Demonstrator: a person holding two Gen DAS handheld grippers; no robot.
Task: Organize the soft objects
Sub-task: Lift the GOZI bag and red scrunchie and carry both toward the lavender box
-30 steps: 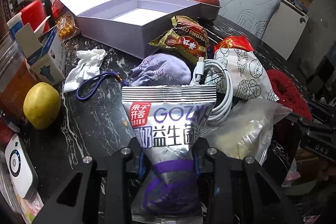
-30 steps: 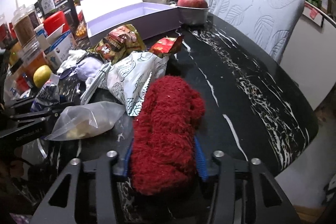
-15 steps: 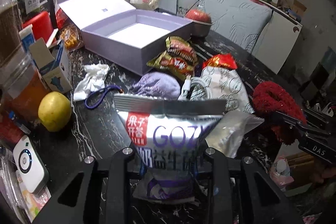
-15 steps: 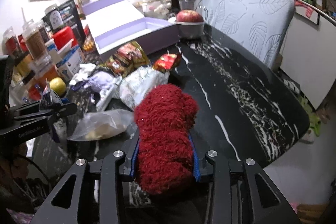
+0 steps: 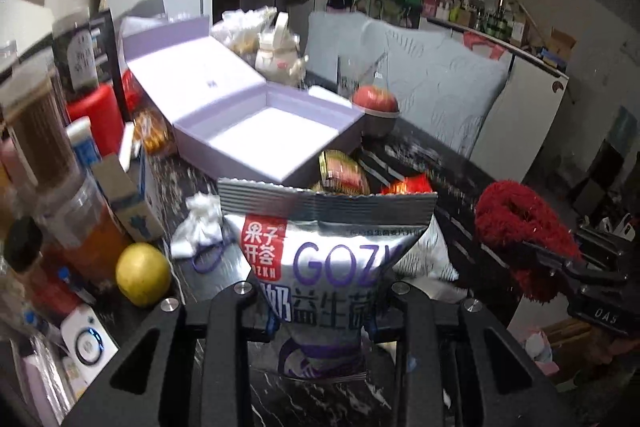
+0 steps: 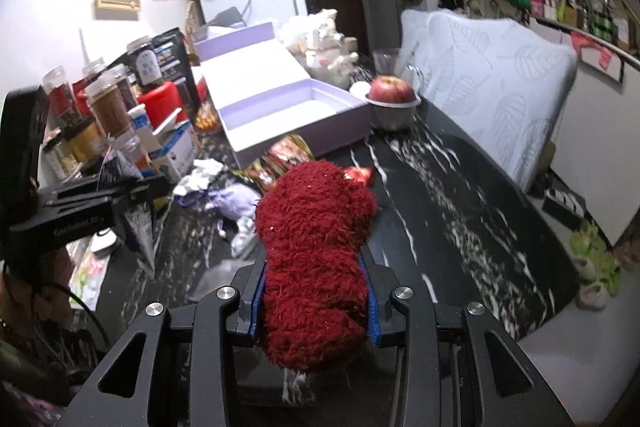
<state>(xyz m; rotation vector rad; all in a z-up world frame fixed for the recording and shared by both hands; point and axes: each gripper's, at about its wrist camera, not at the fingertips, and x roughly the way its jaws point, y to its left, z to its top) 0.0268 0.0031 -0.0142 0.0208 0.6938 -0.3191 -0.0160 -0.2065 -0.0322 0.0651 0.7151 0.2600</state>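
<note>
My left gripper (image 5: 320,327) is shut on a silver snack bag (image 5: 328,259) printed with purple letters, held upright above the black marble table (image 6: 460,211). In the right wrist view it shows at the left as the left gripper (image 6: 120,195). My right gripper (image 6: 316,303) is shut on a red fuzzy cloth (image 6: 316,255), lifted off the table; from the left wrist, the cloth (image 5: 516,219) hangs at the right. An open lavender box (image 5: 272,135) (image 6: 292,111) stands empty beyond both. A lavender pouch (image 6: 236,197), a white cloth (image 5: 200,223) and snack packets (image 6: 280,163) lie before it.
An apple in a metal bowl (image 6: 390,91) stands right of the box. A yellow fruit (image 5: 142,273), jars (image 6: 108,103) and cartons (image 5: 128,203) crowd the table's left side. A pale leaf-pattern cushion (image 6: 500,87) lines the far right edge.
Both grippers have risen with their loads; the table and its clutter sit lower and farther in both views. The box's inside now shows more fully.
</note>
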